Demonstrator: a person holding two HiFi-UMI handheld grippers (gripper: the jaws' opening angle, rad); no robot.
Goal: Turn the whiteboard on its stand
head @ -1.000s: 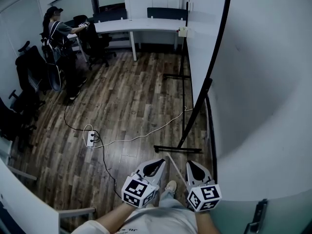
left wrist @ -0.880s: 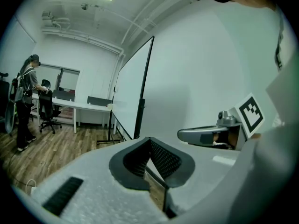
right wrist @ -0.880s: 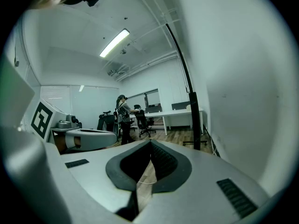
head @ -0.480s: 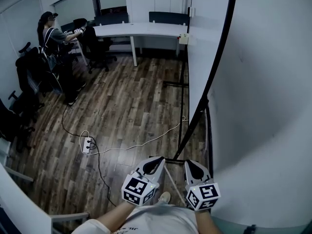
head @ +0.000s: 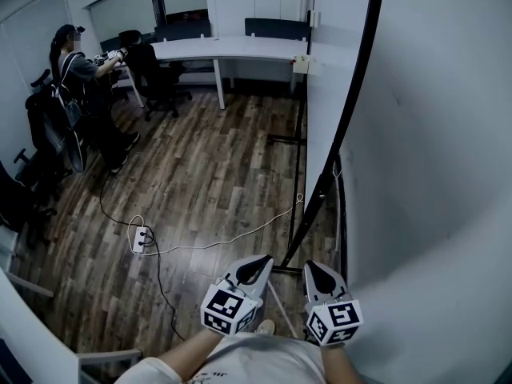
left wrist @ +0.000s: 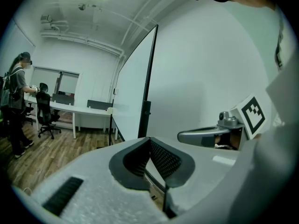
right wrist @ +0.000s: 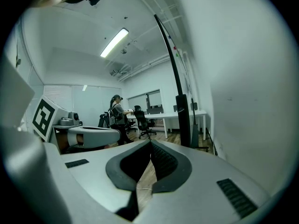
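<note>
Against the earlier frames, the person (head: 70,78) at upper left is being seen farther left, facing the desk (head: 232,48). The power strip (head: 141,238) is being seen slightly lower and further left. One whiteboard (head: 432,174) is being shown filling the right half, its black edge running from top centre to lower centre. Two tongs are being held at bottom centre, near that edge: left gripper (head: 259,264) and right gripper (head: 314,269). Both are being held pressed together, with nothing pinched. One person and one power strip are being counted.
</note>
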